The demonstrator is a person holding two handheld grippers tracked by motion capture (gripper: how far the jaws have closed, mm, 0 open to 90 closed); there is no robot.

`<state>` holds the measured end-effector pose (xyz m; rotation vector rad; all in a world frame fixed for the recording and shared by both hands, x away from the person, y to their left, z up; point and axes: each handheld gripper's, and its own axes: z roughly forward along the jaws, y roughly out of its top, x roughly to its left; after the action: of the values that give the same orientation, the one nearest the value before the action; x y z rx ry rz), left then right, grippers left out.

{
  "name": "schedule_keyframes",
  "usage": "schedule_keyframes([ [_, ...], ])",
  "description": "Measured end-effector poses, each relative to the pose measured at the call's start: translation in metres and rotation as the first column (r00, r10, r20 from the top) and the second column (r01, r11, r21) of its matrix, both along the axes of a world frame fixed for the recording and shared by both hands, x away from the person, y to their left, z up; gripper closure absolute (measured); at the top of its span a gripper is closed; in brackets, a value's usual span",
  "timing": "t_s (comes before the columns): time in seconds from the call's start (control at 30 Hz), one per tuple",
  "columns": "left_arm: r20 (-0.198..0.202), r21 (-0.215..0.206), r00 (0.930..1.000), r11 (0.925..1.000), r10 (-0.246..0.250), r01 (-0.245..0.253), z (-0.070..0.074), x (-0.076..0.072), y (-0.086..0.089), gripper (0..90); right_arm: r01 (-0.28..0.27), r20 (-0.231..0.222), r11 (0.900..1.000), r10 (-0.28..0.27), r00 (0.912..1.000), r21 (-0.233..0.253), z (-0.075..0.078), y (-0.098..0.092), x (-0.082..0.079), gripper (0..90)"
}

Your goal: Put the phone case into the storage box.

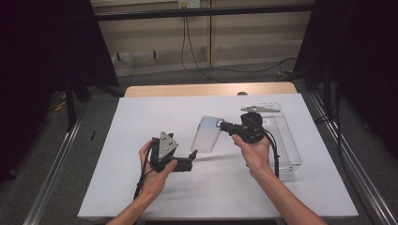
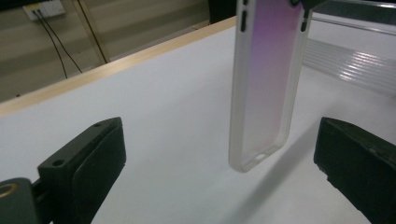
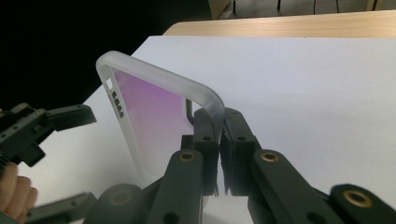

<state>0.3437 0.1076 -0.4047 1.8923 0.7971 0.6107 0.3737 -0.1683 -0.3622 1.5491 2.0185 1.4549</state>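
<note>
Translucent frosted plastic, tinted faintly purple, is forming the phone case (image 1: 207, 134) that is being held above the white table sheet (image 1: 141, 117) near its middle. One corner of the case is being pinched between the closed jaws of the right gripper (image 1: 222, 125), and the case is being kept upright and clear of the sheet. The left gripper (image 1: 192, 158) is being held just below and beside the case's lower end with its jaws spread wide and nothing between them. A clear rectangular plastic box (image 1: 286, 140) is being left on the sheet to the right, behind the right hand (image 1: 253, 154).
</note>
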Motion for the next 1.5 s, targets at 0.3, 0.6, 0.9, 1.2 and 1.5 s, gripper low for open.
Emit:
schedule_keyframes([
  [0.3,0.061,-0.112,0.9975,0.9932,0.037,-0.030,-0.006,0.001,0.019,5.0,0.017,0.032,0.999,-0.015,0.9994,-0.041,0.002,-0.006,-0.003,85.6],
  [0.6,0.127,-0.150,0.9899,0.9853,-0.063,0.082,-0.011,-0.010,0.023,3.5,0.039,0.061,0.998,-0.035,0.9975,-0.057,-0.006,-0.016,-0.009,85.6],
  [0.9,0.124,-0.194,0.9916,0.9791,-0.036,0.060,-0.016,-0.009,0.047,3.1,0.049,0.085,0.997,-0.044,0.9954,-0.064,-0.003,-0.023,-0.014,85.6],
  [1.2,0.140,-0.206,0.9901,0.9778,-0.007,0.036,-0.017,-0.017,0.063,1.3,0.061,0.098,0.997,-0.056,0.9936,-0.053,0.002,-0.035,-0.016,85.7],
  [1.5,0.126,-0.208,0.9914,0.9782,0.036,-0.010,-0.018,-0.019,0.081,1.6,0.074,0.111,0.996,-0.069,0.9914,-0.041,0.009,-0.045,-0.016,85.6],
])
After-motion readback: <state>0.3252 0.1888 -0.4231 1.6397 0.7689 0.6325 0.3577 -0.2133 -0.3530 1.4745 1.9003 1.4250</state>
